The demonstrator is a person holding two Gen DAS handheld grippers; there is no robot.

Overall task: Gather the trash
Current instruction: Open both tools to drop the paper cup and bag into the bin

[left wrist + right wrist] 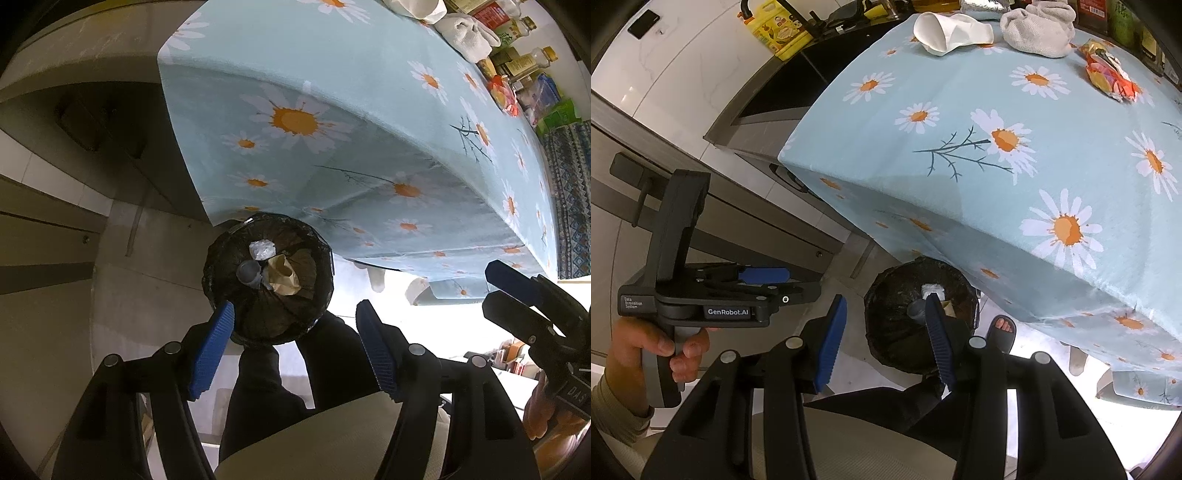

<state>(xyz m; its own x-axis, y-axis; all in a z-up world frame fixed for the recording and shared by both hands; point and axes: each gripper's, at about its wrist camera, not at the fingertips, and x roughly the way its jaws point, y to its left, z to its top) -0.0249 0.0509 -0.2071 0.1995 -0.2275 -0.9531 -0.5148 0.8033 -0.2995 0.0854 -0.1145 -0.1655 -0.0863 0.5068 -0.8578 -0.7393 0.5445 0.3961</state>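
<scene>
A round bin lined with a black bag (266,295) stands on the floor beside the table. Inside lie crumpled clear plastic (262,250), a grey cup (248,274) and brown paper (283,276). My left gripper (295,350) hangs above the bin, open, with nothing between its blue pads. My right gripper (886,339) is also open and empty, just near of the bin (897,332). Each gripper shows in the other's view: the right gripper (493,290) at the right edge, the left gripper (783,280) held by a hand (661,343). A colourful wrapper (1108,74) and a crumpled white piece (951,33) lie on the table.
The table under a light-blue daisy cloth (960,110) overhangs the bin. A grey-white cloth (1038,29) and bottles (524,59) sit at its far side. The person's dark trouser legs (266,387) and a slippered foot (1001,328) are beside the bin. Cabinets (701,206) stand at the left.
</scene>
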